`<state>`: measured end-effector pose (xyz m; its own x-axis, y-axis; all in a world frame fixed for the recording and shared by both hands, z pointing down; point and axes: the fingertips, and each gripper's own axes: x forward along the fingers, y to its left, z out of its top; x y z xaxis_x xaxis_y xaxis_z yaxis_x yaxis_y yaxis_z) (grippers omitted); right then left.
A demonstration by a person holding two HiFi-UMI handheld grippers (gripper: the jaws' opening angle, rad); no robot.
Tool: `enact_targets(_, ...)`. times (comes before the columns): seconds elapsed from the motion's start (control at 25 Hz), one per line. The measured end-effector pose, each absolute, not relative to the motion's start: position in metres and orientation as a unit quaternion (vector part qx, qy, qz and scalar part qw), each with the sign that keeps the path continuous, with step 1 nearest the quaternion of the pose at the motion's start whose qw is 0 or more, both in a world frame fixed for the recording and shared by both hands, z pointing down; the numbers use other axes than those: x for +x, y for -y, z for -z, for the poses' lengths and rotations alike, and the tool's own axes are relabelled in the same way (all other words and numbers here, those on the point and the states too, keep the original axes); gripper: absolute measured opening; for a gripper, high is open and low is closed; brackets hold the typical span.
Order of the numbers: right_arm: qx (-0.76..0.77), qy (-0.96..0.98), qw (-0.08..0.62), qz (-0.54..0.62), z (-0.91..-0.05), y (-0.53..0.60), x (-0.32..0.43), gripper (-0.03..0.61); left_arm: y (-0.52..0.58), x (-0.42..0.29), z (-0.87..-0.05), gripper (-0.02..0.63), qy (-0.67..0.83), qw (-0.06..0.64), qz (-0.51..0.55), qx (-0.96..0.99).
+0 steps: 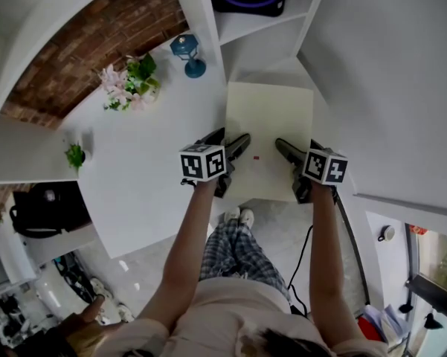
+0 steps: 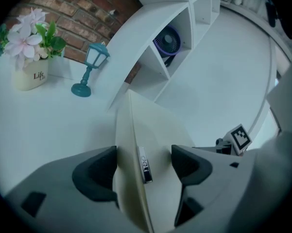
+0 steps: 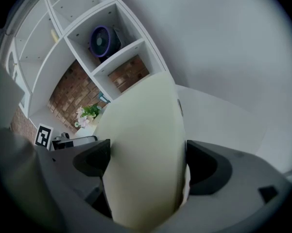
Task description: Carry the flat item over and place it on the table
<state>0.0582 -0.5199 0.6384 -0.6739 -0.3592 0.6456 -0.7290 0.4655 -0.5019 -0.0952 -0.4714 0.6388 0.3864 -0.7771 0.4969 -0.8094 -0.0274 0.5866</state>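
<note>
txt: "Life" on flower pot (image 2: 31,76) | metal tag (image 2: 144,165) on flat item (image 2: 158,127): letters, can't read

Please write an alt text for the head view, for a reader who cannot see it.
Seen from above, a person holds a pale flat panel by its near edge, left gripper and right gripper each clamped on a corner. A white table lies to the left, bearing a flower pot and a small blue lamp.

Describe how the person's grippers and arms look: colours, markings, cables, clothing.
The left gripper and right gripper have grey bodies and dark jaws. Each carries a white cube with black square markers. A black cable hangs from the right one. The shirt is pale and short-sleeved.
</note>
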Motion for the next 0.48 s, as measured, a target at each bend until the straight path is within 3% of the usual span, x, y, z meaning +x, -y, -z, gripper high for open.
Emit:
enact_targets(0.28,0.334,0.798,0.296,-0.406,-0.666,0.527,0.055,0.491,0.478,-0.094,-0.674,0.351,0.547,0.491,-0.046,0.677)
enact_targets(0.48,0.327,0.798,0.305,-0.403,-0.665,0.529,0.053,0.494,0.478,-0.094,-0.674,0.353,0.541,0.500,-0.048,0.675)
